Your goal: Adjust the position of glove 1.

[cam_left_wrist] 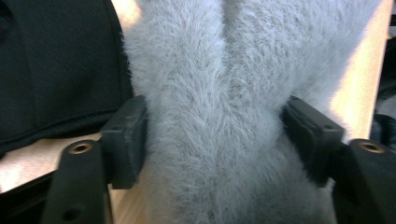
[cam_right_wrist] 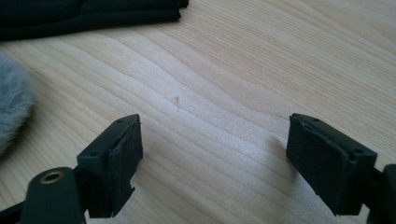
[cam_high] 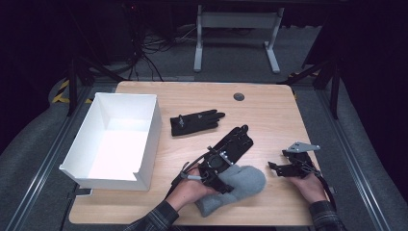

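The left tool sits low over the grey fuzzy mitten, its jaws partly closed around the mitten's narrowed middle; in the left gripper view both pads press into the pile from either side and the fabric bunches between them, so I judge it a grip, though a soft one. In the high view that tool lies across the mitten near the front edge of the worktop, with the person's left hand behind it. The risk here is that the pads have caught mostly fluff and one loose fold: if the lift comes quickly, the plush can slide out and the mitten drops back or hangs by a corner. A black glove lies close beside the mitten in the left gripper view, and a sideways drag could catch it and pull it along. The right tool hovers open and empty over bare wood, jaws wide apart, well to the right of the mitten, so it offers no support should the grip slip. Another black glove lies farther back, and the white box stands at the left; a dangling mitten could snag the box's near wall if it is carried there too low.
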`<action>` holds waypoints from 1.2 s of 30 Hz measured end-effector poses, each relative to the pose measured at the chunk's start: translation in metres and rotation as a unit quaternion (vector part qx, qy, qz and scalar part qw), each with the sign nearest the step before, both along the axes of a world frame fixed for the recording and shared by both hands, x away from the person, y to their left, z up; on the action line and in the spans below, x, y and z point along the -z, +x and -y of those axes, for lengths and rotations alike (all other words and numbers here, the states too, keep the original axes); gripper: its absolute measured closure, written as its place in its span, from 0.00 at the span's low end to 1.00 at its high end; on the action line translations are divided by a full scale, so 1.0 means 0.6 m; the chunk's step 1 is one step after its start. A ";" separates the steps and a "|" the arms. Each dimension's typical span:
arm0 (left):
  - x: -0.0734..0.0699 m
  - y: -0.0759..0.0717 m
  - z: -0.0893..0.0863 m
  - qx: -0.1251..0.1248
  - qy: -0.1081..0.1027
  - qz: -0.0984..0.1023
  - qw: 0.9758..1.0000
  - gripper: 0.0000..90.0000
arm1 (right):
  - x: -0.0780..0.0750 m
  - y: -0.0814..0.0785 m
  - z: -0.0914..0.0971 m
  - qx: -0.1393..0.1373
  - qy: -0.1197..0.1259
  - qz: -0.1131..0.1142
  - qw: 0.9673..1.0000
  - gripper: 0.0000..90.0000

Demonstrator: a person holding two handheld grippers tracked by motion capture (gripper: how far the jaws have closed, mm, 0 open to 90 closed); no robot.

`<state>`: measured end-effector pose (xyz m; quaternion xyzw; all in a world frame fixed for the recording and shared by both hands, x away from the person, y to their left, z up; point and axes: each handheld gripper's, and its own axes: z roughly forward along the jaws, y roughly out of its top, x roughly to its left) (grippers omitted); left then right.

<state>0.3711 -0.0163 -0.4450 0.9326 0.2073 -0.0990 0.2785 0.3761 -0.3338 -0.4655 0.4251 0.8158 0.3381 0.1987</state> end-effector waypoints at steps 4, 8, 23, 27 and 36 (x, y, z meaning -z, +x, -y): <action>-0.001 0.001 0.000 0.008 0.001 -0.015 1.000 0.51 | 0.002 0.000 0.001 0.000 0.002 0.006 1.000 0.19; -0.003 0.000 0.001 0.012 0.003 -0.018 1.000 0.62 | 0.005 -0.001 0.003 -0.002 0.007 0.013 1.000 0.19; -0.040 -0.001 -0.014 0.010 -0.040 -0.011 0.999 0.76 | 0.005 0.000 0.003 0.002 0.007 0.010 1.000 0.17; -0.057 -0.002 -0.023 0.003 -0.055 0.000 0.998 0.76 | 0.005 0.000 0.003 0.003 0.006 0.010 1.000 0.17; -0.111 -0.003 -0.056 -0.025 -0.071 0.038 0.996 0.76 | 0.005 0.000 0.003 0.004 0.006 0.010 1.000 0.17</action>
